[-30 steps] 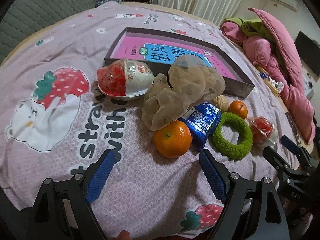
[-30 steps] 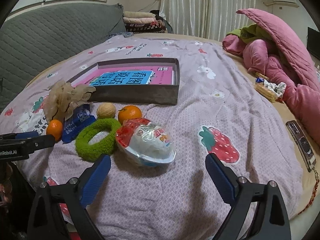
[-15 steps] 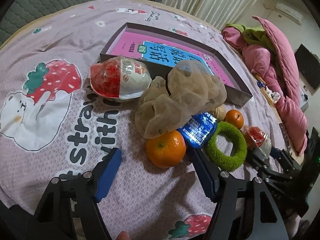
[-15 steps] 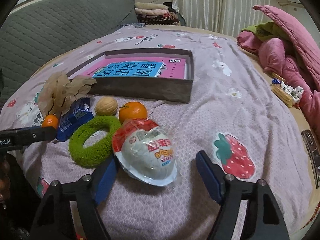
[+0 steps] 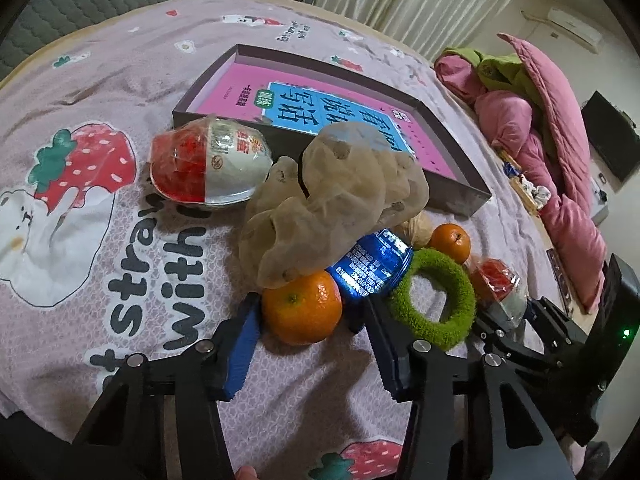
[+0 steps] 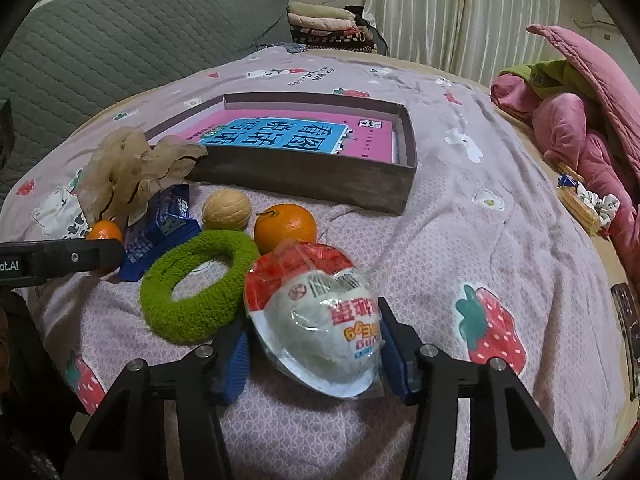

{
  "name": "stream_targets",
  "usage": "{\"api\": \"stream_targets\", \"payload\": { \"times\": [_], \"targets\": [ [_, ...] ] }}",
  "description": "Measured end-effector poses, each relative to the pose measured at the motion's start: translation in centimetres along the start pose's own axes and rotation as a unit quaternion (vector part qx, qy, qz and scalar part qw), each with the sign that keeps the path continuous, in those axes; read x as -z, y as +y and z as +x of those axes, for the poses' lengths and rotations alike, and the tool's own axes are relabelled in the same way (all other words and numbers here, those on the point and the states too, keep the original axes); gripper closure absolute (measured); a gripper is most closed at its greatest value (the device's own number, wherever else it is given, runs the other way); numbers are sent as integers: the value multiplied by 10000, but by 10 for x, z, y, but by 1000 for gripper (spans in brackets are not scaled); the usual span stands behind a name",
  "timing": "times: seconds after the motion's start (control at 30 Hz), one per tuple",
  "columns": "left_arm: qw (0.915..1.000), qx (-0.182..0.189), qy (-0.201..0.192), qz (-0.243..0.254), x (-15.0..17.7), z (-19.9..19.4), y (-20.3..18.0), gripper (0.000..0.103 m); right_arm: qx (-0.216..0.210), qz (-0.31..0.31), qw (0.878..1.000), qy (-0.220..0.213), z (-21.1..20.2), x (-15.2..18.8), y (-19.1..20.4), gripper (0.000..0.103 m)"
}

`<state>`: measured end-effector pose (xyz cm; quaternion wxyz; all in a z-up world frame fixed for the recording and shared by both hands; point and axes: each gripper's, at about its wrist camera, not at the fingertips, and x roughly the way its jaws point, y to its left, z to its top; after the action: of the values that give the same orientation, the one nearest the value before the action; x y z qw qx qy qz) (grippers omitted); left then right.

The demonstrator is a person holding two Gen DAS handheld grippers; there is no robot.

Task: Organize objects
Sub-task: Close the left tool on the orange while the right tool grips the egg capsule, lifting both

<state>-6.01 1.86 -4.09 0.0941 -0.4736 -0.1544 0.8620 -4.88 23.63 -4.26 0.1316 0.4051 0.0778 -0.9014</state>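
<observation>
My left gripper (image 5: 306, 336) is open, its blue pads on either side of an orange (image 5: 302, 306) that lies on the bed under a beige scrunchie (image 5: 336, 196). My right gripper (image 6: 316, 354) is open, its pads astride a red-and-white egg-shaped snack pack (image 6: 320, 320). Between them lie a green ring (image 6: 198, 262), a blue packet (image 6: 162, 226), a walnut (image 6: 226, 210) and a second orange (image 6: 285, 223). A second egg pack (image 5: 206, 164) lies left of the scrunchie. The open box (image 6: 304, 180) with a pink book sits behind.
A pink quilt heap (image 6: 580, 120) lies at the right. A phone (image 6: 628, 320) lies near the bed's right edge. A grey quilted headboard (image 6: 100, 52) is at the back left. The left gripper's body shows in the right wrist view (image 6: 60, 258).
Both grippers moved forward and narrowed. The left now brackets the near orange; the right now brackets the egg pack.
</observation>
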Motion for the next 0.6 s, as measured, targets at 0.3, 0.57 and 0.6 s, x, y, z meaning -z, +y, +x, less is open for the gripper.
{"api": "stream_targets", "payload": {
  "times": [0.3,0.57,0.6],
  "targets": [
    [9999,-97,-46,97,-1,-1,4,63,-100,79,9998,-152,-1,3,-2,50],
    [9996,-73,-97,240,4,-10,4,64,-106,168,9991,-380,-8,3,-5,50],
    [9996,-68,-102,258,5,-12,4,64,-111,191,9989,-406,-9,3,-6,50]
  ]
}}
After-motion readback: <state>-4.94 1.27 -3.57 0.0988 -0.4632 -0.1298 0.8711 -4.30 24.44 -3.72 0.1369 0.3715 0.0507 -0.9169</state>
